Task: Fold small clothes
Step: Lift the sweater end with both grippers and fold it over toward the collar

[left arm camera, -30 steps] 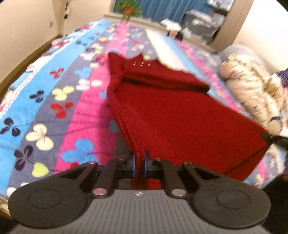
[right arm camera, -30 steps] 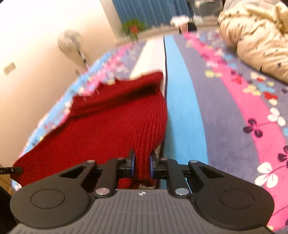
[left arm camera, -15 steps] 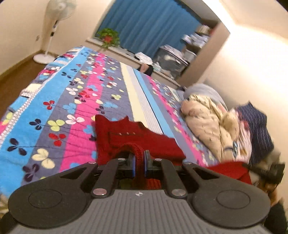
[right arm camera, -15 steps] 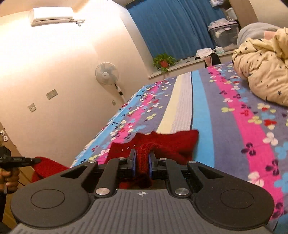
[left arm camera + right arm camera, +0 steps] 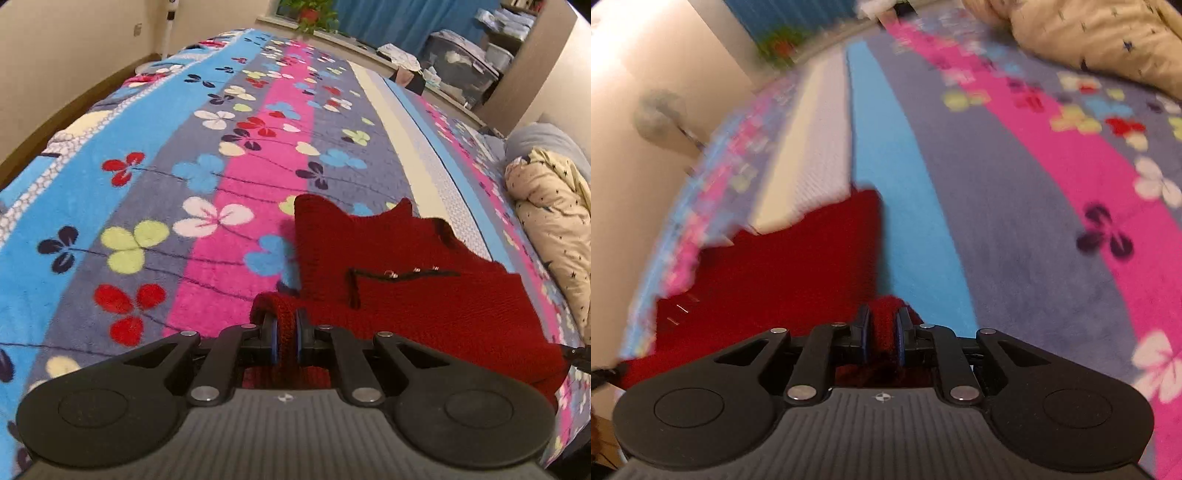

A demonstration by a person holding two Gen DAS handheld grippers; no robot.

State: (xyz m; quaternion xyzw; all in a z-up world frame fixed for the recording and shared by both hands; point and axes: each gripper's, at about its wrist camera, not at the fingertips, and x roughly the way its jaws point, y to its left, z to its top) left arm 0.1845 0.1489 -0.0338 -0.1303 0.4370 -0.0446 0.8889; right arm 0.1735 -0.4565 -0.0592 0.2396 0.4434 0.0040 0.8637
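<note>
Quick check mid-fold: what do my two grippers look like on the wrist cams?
The left gripper and right gripper look alike: matte black, ribbed grey base with a small crosshair mark, two round side discs, angled linkage arms with silver rivets, and blue-edged pads on the jaws. No cables or sleeves in view.

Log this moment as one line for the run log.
task: fold small clothes | left hand-held gripper: shut on red knit garment | right hand-held gripper: shut on it | garment on floral blanket

a dark red knit garment (image 5: 424, 295) lies on a blue, grey and pink striped flowered blanket (image 5: 192, 155).
</note>
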